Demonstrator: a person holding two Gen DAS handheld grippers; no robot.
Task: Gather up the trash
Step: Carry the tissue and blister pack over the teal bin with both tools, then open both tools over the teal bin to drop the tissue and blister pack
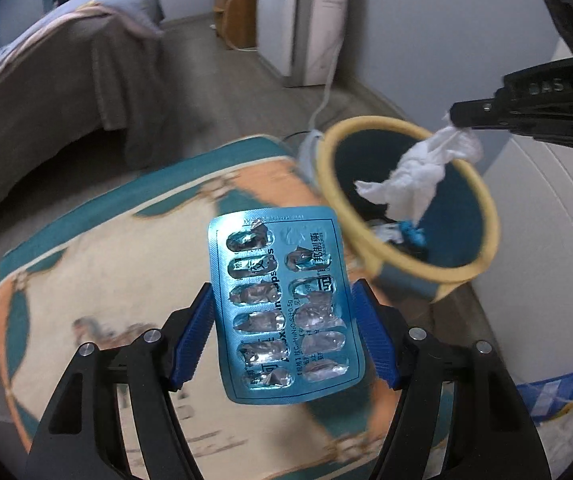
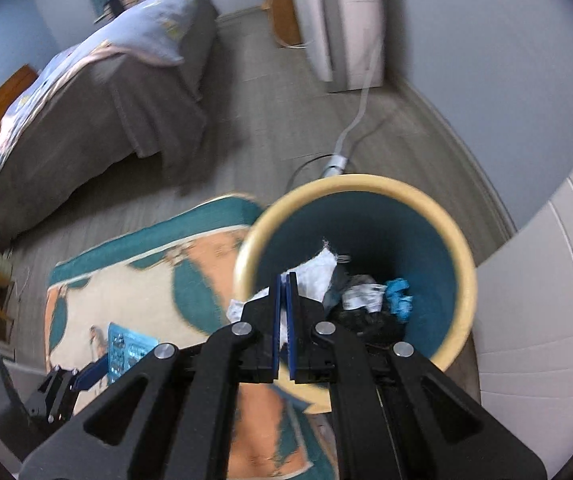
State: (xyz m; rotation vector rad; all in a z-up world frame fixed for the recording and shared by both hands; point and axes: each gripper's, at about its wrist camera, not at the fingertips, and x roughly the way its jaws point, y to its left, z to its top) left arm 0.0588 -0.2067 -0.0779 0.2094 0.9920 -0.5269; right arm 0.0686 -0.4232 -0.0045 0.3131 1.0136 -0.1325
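The left hand-held gripper is gripping a blister pack edgewise between its ribbed blue pads, jaws standing fairly wide to span the pack's width. The pack is a flat rectangle of glossy blue foil with rounded corners, two columns of oval pockets torn open and showing crinkled silver. It is hanging above a rug, a soft patterned piece in cream, orange and teal, and just beside the bin.

The right hand-held gripper is pinching a tissue with its jaws fully closed, pads nearly meeting on the thin paper. The tissue is white, crumpled and twisted, dangling from the fingertips over the bin's mouth. In the right wrist view the tissue is showing behind the closed blue pads, inside the ring of the bin.

The bin is a round, tapering bucket with a smooth pale-yellow rim and a dark teal inner wall. At its bottom are lying crumpled white paper, a scrunched blue wad and something dark.

The bin is standing on a grey wood-grain floor at the rug's edge. A bed with a grey skirt and rumpled pale bedding is sitting further off.
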